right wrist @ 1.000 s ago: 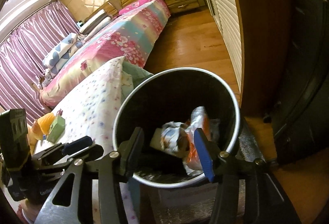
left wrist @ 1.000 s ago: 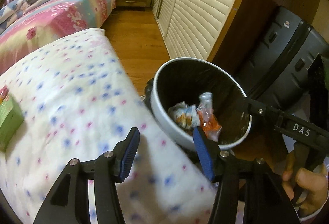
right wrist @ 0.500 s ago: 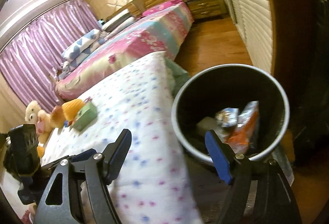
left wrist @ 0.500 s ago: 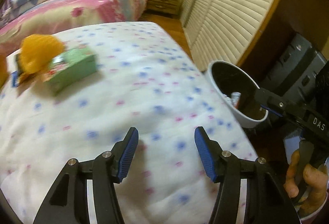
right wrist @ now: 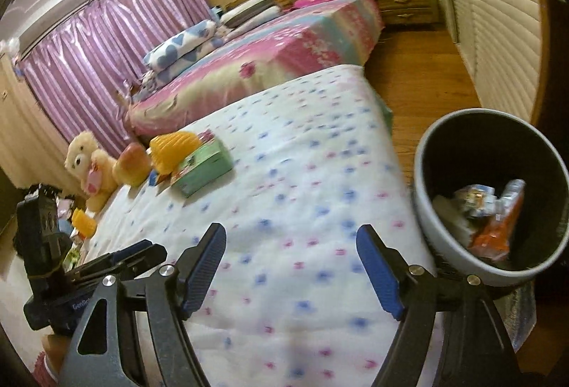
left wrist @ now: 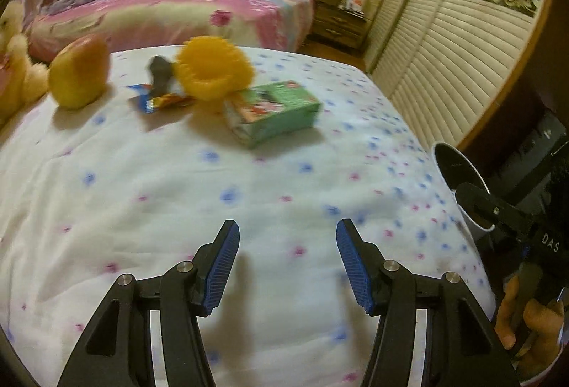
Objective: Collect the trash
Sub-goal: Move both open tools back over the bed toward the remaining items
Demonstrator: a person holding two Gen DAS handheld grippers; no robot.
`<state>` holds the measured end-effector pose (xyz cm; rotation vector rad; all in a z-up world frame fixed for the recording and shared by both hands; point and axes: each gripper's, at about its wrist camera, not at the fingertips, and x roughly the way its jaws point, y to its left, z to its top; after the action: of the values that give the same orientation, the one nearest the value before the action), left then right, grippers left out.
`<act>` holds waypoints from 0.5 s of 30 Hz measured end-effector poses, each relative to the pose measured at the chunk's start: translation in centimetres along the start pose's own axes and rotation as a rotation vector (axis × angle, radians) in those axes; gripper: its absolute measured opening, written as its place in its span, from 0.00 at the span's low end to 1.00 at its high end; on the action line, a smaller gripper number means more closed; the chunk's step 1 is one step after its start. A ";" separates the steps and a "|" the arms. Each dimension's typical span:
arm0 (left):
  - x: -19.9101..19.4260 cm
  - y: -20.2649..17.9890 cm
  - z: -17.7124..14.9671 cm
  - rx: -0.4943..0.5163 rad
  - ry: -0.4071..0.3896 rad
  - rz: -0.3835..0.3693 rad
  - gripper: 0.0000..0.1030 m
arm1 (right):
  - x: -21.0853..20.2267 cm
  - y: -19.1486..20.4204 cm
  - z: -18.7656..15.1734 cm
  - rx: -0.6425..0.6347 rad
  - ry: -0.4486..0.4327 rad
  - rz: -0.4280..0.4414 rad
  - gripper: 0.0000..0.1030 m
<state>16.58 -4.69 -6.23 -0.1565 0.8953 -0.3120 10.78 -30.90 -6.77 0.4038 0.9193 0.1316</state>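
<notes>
two grippers, both empty, stand over the white quilt dotted blue and pink (left wrist: 249, 181). the left gripper (left wrist: 286, 268) has its blue-padded jaws about half apart with nothing between them. the right gripper (right wrist: 290, 268) is wider; its jaws have just been opening, and only quilt shows between them.

step in hand, as judged: a drop into the bin looks finished and the reach for the next piece is under way. the round grey waste bin with black inside (right wrist: 444, 245) stands off the quilt's edge at the right, already holding an orange foil packet (right wrist: 496, 234) and other crumpled wrappers.

remaining trash lies at the far side of the quilt, well apart from both grippers: a green printed carton (left wrist: 274, 111) lying flat, and a small blue and orange wrapper (left wrist: 160, 101) just beside it. a yellow ribbed plastic cup (left wrist: 213, 67) touches the carton's far end; a yellow-orange rounded toy (left wrist: 78, 76) sits left of the wrapper. whether these two count as trash cannot be told.

next move calls for a forward reach across the quilt, jaws wide enough for the carton or lowered flat for the thin wrapper.

pose: both grippers point forward and down at the quilt, side by side. a hand (left wrist: 526, 319) on the right gripper's handle shows at the left view's lower right.
</notes>
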 end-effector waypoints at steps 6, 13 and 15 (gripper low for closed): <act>-1.2 2.9 0.1 -0.046 -0.018 0.040 0.55 | 2.4 2.7 0.0 -0.059 0.038 0.043 0.76; -1.8 6.0 0.6 -0.101 -0.032 0.089 0.55 | 5.0 6.1 0.1 -0.158 0.069 0.085 0.81; -1.8 6.8 1.0 -0.109 -0.037 0.098 0.55 | 5.7 7.1 0.5 -0.190 0.077 0.091 0.83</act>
<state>17.70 2.37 -6.02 -0.2178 0.8810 -0.1685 15.06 -22.89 -7.95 0.2651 0.9556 0.3175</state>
